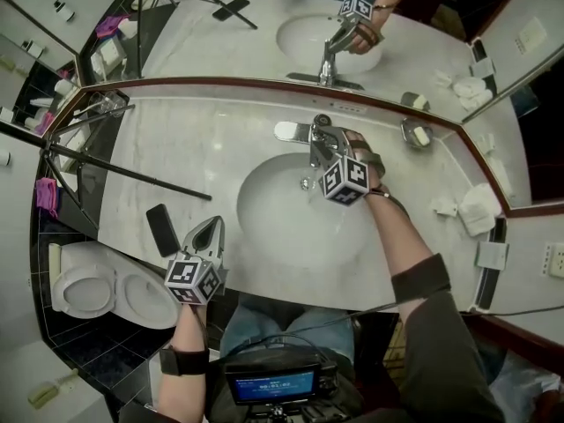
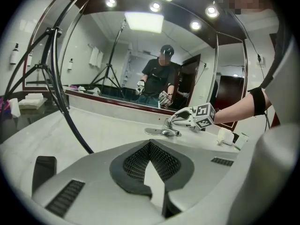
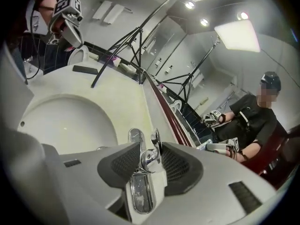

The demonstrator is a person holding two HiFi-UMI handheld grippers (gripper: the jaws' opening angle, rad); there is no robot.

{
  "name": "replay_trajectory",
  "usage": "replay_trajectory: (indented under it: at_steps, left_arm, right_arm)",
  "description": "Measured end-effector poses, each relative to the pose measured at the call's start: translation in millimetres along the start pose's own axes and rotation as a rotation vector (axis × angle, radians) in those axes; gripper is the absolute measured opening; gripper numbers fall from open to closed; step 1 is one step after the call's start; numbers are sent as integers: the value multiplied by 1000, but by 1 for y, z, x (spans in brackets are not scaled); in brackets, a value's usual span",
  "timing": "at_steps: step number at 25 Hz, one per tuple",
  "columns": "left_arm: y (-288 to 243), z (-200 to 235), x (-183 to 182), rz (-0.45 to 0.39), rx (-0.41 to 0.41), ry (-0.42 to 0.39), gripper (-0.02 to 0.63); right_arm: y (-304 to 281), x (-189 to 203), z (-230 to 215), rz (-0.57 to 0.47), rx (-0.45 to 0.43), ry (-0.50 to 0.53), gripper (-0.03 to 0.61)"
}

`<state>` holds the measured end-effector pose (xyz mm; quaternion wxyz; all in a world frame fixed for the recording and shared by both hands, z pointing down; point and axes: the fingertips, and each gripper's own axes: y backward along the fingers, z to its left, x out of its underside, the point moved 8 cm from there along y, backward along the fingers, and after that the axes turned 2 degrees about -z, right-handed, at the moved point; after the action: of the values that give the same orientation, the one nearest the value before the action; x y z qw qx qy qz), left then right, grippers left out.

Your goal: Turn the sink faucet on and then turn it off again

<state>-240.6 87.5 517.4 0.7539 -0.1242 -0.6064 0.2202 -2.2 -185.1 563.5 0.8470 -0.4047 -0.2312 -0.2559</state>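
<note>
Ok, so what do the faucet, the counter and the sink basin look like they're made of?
The faucet looks like polished chromed metal; it mirrors its surroundings. The counter is pale, glossy, faintly veined, likely marble or an imitation. The sink basin is smooth white, probably ceramic, possibly moulded with the counter.

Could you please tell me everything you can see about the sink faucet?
The faucet is polished chrome: one upright body with a lever on top, on an oblong chrome base plate at the back rim of the white basin, below the mirror. Its spout reaches over the bowl. The right gripper has its fingers either side of the faucet's top and seems to clamp it. No running water shows.
</note>
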Motion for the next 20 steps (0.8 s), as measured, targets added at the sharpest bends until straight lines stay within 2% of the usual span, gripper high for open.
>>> replay_trajectory:
  at_steps: [3,8,20]
  left_arm:
    - [4,5,9,7,-21,29,2]
    - [6,9,13,12,-31,33,2]
    - [0,9,11,7,-42,36,2]
  right_arm:
    - [0,-2,0,7,21,59,115]
    - [1,-5,-4,20,51,126,46]
    - [4,-6,12,15,33,268,51]
